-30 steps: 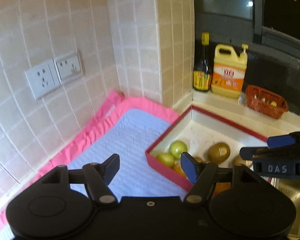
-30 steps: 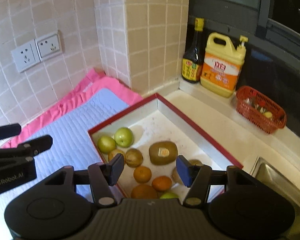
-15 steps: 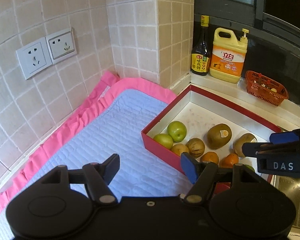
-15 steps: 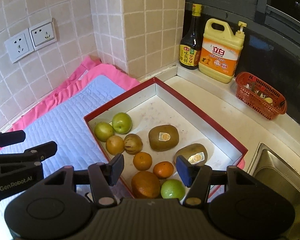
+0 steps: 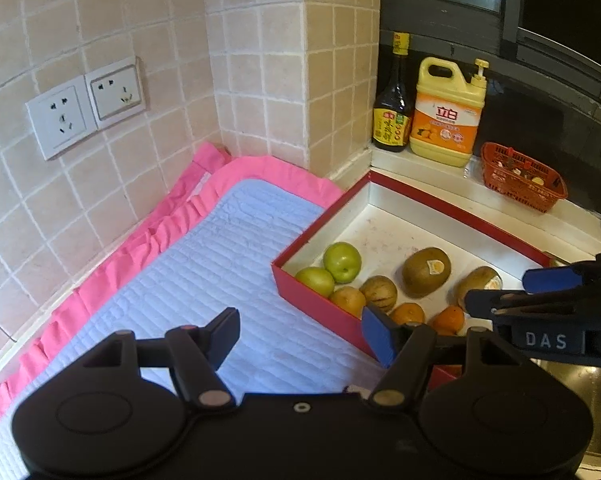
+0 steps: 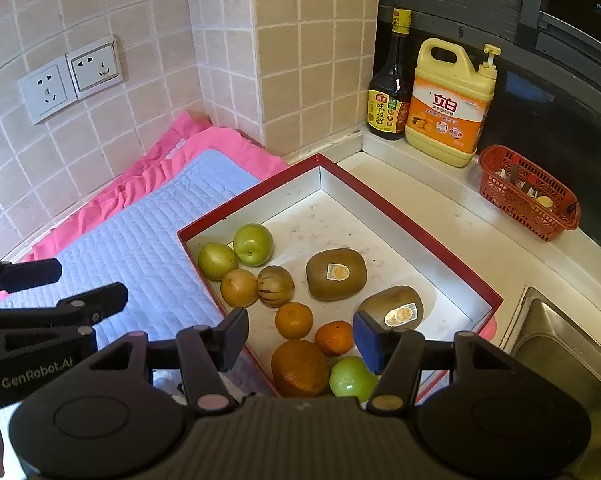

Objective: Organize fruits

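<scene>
A red shallow box (image 6: 412,224) with a white inside holds several fruits: two green apples (image 6: 253,244), two brown kiwis (image 6: 336,274), small oranges (image 6: 294,320), a big orange (image 6: 299,368) and a green fruit (image 6: 350,378). The same box (image 5: 312,304) shows in the left wrist view. My right gripper (image 6: 300,338) hovers open above the box's near end with nothing between its fingers. My left gripper (image 5: 300,334) hangs open and empty over the pale blue quilted mat (image 5: 204,280), just left of the box.
A pink cloth (image 5: 148,236) lies under the mat against the tiled wall with two sockets (image 5: 84,112). A dark sauce bottle (image 6: 390,80), a yellow detergent jug (image 6: 448,104) and a red basket (image 6: 528,192) stand on the back ledge. A steel sink (image 6: 560,344) is at the right.
Both views have tipped and drawn back a little, so more of the box and its fruit shows now. Both grippers' jaws stand as wide as before.
</scene>
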### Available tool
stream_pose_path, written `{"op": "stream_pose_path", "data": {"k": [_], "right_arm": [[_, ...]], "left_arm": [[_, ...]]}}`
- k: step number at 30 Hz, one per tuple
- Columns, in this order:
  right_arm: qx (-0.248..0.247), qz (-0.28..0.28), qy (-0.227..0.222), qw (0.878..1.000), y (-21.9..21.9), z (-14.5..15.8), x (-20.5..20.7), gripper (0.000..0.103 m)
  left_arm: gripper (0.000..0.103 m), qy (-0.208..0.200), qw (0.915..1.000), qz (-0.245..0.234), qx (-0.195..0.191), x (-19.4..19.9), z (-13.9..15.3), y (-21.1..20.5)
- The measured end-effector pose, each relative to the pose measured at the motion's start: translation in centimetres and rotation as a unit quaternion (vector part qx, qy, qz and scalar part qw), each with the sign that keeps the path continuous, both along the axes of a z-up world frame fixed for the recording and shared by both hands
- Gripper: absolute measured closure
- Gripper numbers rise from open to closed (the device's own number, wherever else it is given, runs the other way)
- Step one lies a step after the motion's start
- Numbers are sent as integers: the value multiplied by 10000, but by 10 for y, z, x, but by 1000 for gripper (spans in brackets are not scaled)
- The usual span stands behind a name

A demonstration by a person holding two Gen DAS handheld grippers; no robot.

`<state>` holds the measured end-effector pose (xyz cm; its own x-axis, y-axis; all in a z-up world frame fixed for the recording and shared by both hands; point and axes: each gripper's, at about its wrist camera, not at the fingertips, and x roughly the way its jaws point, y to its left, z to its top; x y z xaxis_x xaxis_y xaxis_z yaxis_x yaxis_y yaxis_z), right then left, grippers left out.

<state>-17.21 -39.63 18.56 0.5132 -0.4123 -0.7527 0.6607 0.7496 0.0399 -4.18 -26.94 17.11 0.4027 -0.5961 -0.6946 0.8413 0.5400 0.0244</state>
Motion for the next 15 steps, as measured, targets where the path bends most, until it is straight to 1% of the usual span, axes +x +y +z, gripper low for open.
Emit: {"op": "stream_pose_path", "data": {"k": [2, 15], "right_arm": [[-3, 25, -2, 10000, 0, 0, 0, 43], [10, 43, 15, 10000, 1, -1, 0, 42]], "left_arm": [[23, 57, 10000, -31, -23, -1, 1, 0], [23, 23, 10000, 7, 10, -5, 0, -2]]}}
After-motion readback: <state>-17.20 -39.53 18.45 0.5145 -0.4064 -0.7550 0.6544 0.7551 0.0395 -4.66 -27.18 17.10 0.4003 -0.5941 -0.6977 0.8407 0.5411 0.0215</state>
